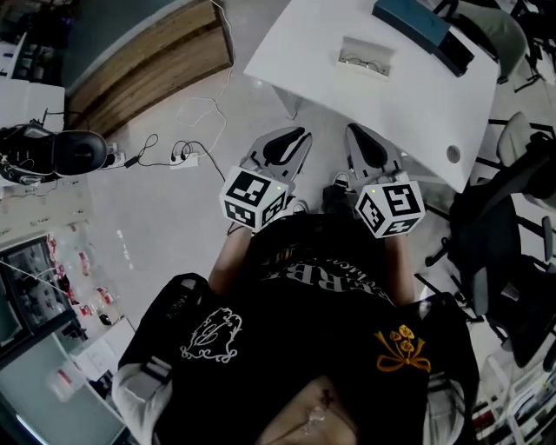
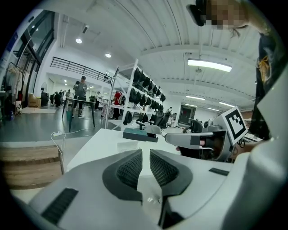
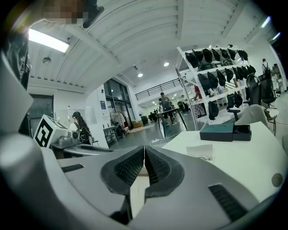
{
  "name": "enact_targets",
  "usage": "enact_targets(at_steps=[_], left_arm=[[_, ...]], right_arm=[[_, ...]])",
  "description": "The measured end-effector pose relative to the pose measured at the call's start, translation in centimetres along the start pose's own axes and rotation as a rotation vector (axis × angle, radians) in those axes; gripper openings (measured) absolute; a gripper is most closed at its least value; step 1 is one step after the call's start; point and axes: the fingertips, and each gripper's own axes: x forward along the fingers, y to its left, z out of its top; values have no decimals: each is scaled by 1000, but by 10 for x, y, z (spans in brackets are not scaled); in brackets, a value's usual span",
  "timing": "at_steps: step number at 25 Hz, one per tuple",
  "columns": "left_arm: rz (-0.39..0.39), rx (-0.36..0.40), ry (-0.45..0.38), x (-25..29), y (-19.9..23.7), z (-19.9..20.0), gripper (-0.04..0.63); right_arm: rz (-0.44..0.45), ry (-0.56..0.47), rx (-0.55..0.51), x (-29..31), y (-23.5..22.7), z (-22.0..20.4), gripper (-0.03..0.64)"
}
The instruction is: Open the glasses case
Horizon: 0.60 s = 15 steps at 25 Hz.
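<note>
White bench (image 1: 417,104) is sitting ahead and to your right; you're standing short of it, holding both grippers close to your body. Teal glasses case (image 1: 423,22) is lying at the far end, touching a dark block (image 1: 458,54). A clear sleeve with spectacles (image 1: 367,56) is lying nearer (I'm reading the teal box as the case, no hinge visible yet). Left gripper (image 2: 146,155) is showing a narrow gap with nothing in it. Right gripper (image 3: 144,150) is pressed together, also empty. Be spreading both before reaching in: one pinning the base, the other working the lid seam slowly so the case isn't sliding.
</note>
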Motion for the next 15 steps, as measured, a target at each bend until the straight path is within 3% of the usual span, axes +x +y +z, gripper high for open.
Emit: enact_targets(at_steps=[7, 15], left_arm=[[-25, -18, -22, -63, -8, -19, 51], [-74, -19, -36, -102, -32, -39, 38]], right_arm=[[-11, 6, -26, -21, 62, -20, 15], [63, 18, 17, -47, 109, -41, 14]])
